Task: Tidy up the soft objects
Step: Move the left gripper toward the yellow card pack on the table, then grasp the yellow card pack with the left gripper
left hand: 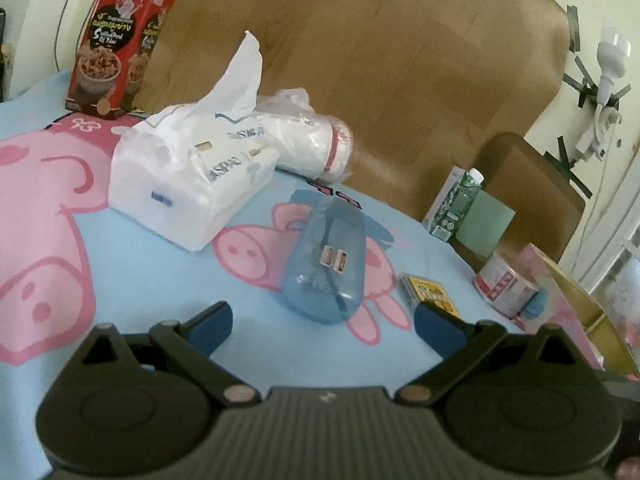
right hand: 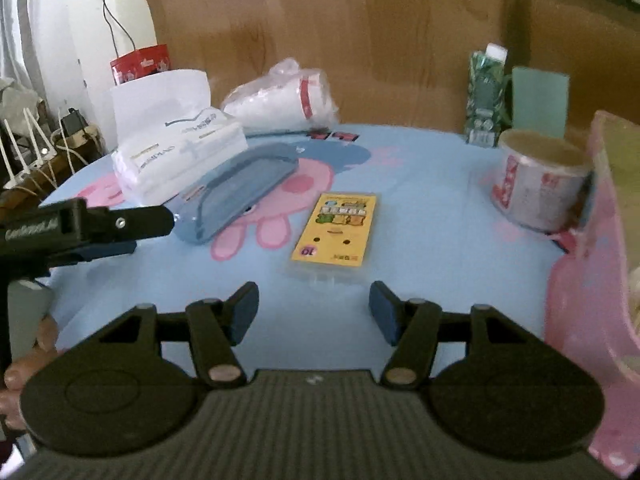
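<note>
Tissues point(left hand: 192, 172) in a soft white plastic pack lay on the tabletop point(left hand: 160, 280) at about eleven o'clock from the left claw point(left hand: 324, 322), well apart from it, one sheet standing up out of the slot. Just behind the pack at one o'clock lay a crinkled clear bag of white rolls point(left hand: 308, 140). Both blue-padded fingers of the left claw were spread with nothing between them; a translucent blue case point(left hand: 326, 264) lay near, straight ahead at twelve o'clock. The right claw point(right hand: 314, 310) was likewise spread and empty, a flat yellow card pack point(right hand: 336, 232) lying near at twelve o'clock. A round foil-lidded tub point(right hand: 540, 180) sat at two o'clock, touching a pink bin point(right hand: 592, 280) whose contents were blurred. The cloth was smooth blue with pink pigs.
</note>
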